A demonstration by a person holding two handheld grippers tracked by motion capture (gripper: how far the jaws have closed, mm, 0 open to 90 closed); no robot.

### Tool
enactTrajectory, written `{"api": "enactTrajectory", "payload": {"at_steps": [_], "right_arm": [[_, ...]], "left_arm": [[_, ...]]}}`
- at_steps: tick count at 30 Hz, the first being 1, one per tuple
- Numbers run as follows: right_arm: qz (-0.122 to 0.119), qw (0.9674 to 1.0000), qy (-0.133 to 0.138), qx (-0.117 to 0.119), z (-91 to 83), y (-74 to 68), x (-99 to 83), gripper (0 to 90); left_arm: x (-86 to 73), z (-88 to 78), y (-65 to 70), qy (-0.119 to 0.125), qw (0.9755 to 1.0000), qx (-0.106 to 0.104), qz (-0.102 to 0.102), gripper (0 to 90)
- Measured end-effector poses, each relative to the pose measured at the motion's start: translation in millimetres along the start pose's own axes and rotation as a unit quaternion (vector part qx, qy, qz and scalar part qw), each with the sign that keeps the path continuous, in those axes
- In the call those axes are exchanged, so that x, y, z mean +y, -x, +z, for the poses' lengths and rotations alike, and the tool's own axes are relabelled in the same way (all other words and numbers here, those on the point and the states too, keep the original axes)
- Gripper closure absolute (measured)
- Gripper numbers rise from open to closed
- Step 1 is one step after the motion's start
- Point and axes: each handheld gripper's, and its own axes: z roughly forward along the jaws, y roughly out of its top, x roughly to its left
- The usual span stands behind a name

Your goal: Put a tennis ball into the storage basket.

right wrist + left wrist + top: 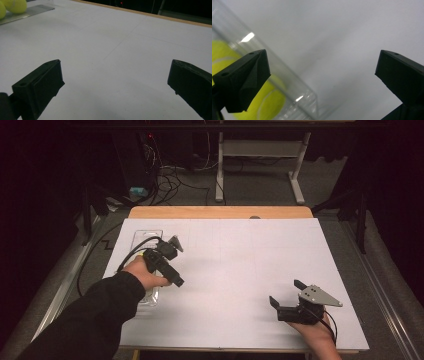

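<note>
Clear tray [146, 236] with yellow tennis balls [270, 100]: at bench's [235, 270] left edge | Left gripper [172, 251]: above tray's inner side, jaws wide apart, nothing between | Right gripper [286, 293]: near front right, well apart, jaws wide, empty.

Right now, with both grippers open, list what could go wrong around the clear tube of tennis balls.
1. The clear tube lies on its side on the table, so it may roll toward the near edge.
2. The left gripper is open close beside it; a careless move could knock it.
3. The tennis balls could spill out if the end is open; I cannot tell.
</note>
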Motion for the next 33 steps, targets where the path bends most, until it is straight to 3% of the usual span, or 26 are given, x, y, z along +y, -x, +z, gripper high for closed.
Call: {"api": "enactTrajectory", "payload": {"at_steps": [7,12,16,19,21,24,26,31,32,33], "right_arm": [[-0.004,1.0,0.001,0.002,0.4,-1.9,0.0,0.0],[-0.003,1.0,0.001,0.003,0.5,-2.3,-0.3,0.0],[-0.004,1.0,0.001,0.005,0.5,-3.2,-0.2,0.0],[-0.003,1.0,0.0,0.005,0.6,-3.7,-0.5,0.0],[-0.004,1.0,-0.001,0.006,0.8,-4.2,-0.7,0.0],[-0.005,1.0,0.001,0.009,1.2,-5.2,-1.3,0.0],[-0.004,0.9999,0.0,0.01,1.5,-5.7,-1.9,0.0],[-0.004,0.9999,0.0,0.013,2.8,-7.6,-3.3,0.0],[-0.004,0.9999,0.001,0.014,2.8,-8.0,-3.4,0.0],[-0.003,0.9999,0.001,0.014,2.7,-8.5,-3.4,0.0]], "left_arm": [[20.0,17.3,30.7,0.007,0.9993,-0.023,0.028,0.4],[22.6,29.0,41.9,0.025,0.9987,-0.024,0.035,0.4],[18.3,39.8,47.2,0.056,0.9971,-0.033,0.038,0.4],[11.7,47.9,47.9,0.096,0.9934,-0.055,0.03,0.4],[5.8,55.1,48.4,0.126,0.9896,-0.065,0.024,0.4],[-4.1,67.5,49.5,0.174,0.9814,-0.081,0.01,0.4],[-10.6,74.9,49.9,0.209,0.9737,-0.089,-0.004,0.4],[-27.3,90.9,48.3,0.283,0.9549,-0.083,-0.034,0.9],[-29.5,92.8,47.5,0.292,0.9523,-0.082,-0.035,0.5],[-33.5,94.8,46.3,0.308,0.9473,-0.08,-0.033,0.4]]}}
